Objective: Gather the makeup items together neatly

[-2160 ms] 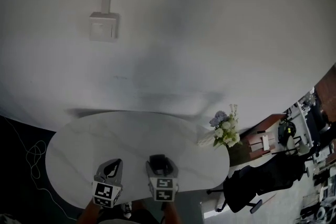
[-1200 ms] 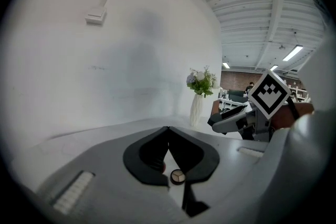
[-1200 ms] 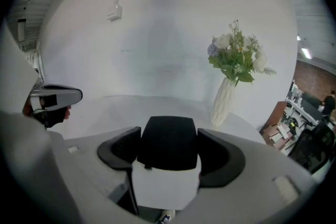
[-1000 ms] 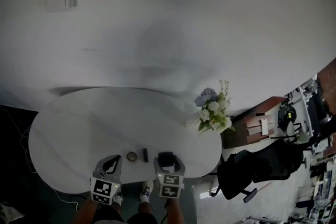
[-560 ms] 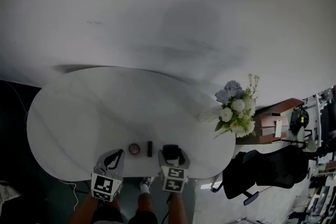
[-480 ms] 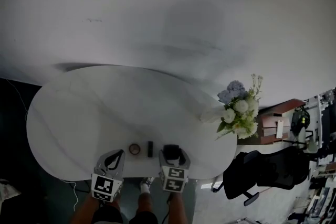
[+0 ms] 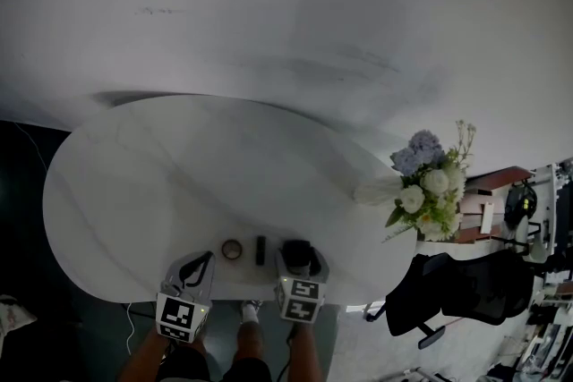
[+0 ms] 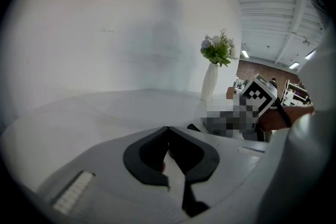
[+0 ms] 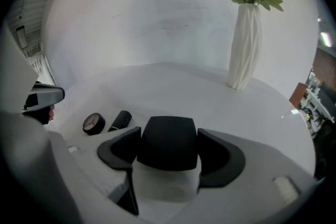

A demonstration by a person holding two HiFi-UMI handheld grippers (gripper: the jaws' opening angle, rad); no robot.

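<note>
The right gripper point(image 7: 298, 257) has its jaws closed on a small white jar point(image 9: 168, 144) with a black cap, one jaw on each side of it, low over the near edge of the white table point(image 7: 134, 183). The left gripper point(image 8: 168, 129) has its jaws pressed together with nothing between them and hangs near the table's front edge, to the left of the others. Two more makeup items lie side by side on the table between the two grippers: a round compact point(image 9: 93, 124) and, just beside it, a black tube point(image 9: 121, 119). A white vase point(image 9: 245, 47) of flowers stands well apart at the far right. The step in hand looks like carrying the jar to join the pair. The next move calls for shifting the jar leftward, setting it upright just beside the tube without knocking it, then opening the jaws and lifting straight off so that the jar does not tip.
</note>
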